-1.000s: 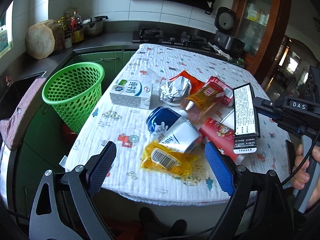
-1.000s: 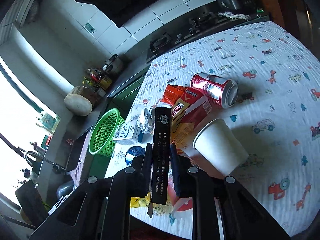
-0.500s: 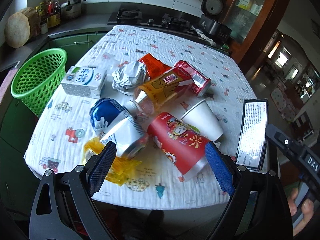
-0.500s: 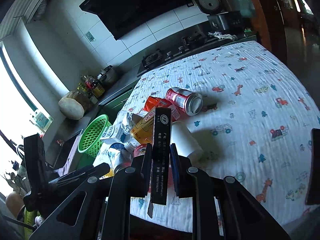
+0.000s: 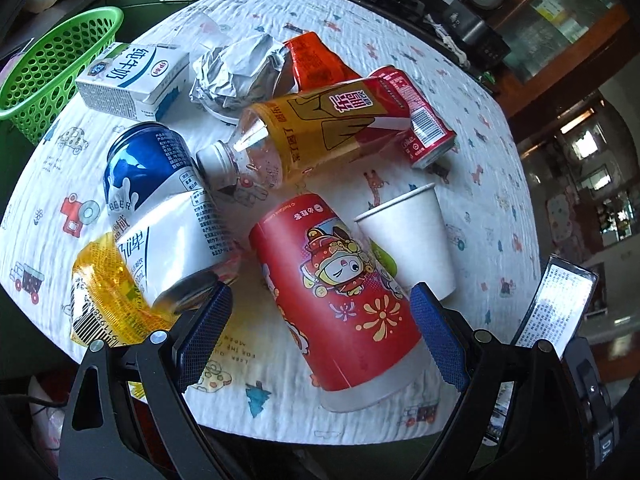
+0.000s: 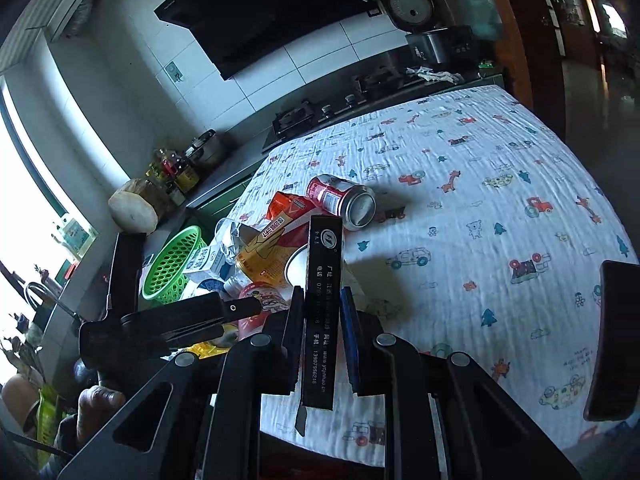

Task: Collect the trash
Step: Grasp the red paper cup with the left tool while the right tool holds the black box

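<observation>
My left gripper (image 5: 320,328) is open, its blue pads either side of a red cartoon-printed can (image 5: 340,304) lying on the table. Around it lie a white paper cup (image 5: 412,240), a blue-and-white beer can (image 5: 168,208), a yellow wrapper (image 5: 100,300), an orange-labelled bottle (image 5: 312,132), a red can (image 5: 416,116), crumpled foil (image 5: 236,68) and a milk carton (image 5: 132,80). My right gripper (image 6: 322,316) is shut on a slim black box (image 6: 322,280), held above the table's near edge; the box also shows in the left wrist view (image 5: 556,308).
A green mesh basket (image 5: 52,64) stands off the table's far left edge; it also shows in the right wrist view (image 6: 172,264). The table carries a white printed cloth (image 6: 480,200). A stove and counter lie behind. A dark object (image 6: 612,340) sits at the table's right edge.
My left gripper moved forward and down, so the red cartoon can now lies between its pads. My right gripper drew back to the right, still holding the black box.
</observation>
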`<control>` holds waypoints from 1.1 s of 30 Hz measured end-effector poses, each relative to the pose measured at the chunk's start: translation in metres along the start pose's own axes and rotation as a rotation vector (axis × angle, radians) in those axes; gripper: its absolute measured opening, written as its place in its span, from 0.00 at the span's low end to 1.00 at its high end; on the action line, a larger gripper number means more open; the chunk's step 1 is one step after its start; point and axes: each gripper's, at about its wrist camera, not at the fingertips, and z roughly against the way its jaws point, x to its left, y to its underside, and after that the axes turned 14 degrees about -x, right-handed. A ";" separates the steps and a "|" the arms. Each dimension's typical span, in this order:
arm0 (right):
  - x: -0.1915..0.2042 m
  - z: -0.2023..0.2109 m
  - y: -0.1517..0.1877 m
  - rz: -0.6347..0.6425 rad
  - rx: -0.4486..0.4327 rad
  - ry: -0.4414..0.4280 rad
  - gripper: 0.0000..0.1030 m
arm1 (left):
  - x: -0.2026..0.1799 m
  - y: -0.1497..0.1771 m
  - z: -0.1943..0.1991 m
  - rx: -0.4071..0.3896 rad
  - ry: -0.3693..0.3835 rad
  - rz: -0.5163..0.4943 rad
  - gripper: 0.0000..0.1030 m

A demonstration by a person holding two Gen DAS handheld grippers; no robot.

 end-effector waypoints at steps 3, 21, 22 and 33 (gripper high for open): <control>-0.004 -0.004 -0.001 0.002 0.006 -0.004 0.17 | -0.004 0.001 -0.011 0.019 -0.026 -0.001 0.86; -0.009 -0.020 -0.024 0.038 0.008 -0.033 0.17 | -0.051 -0.004 0.002 -0.033 -0.032 -0.174 0.22; -0.009 -0.021 -0.024 0.040 0.009 -0.035 0.17 | -0.047 -0.007 0.002 -0.025 -0.027 -0.149 0.22; -0.014 -0.028 -0.026 0.015 0.011 -0.046 0.17 | -0.032 0.005 -0.036 0.117 0.027 -0.045 0.74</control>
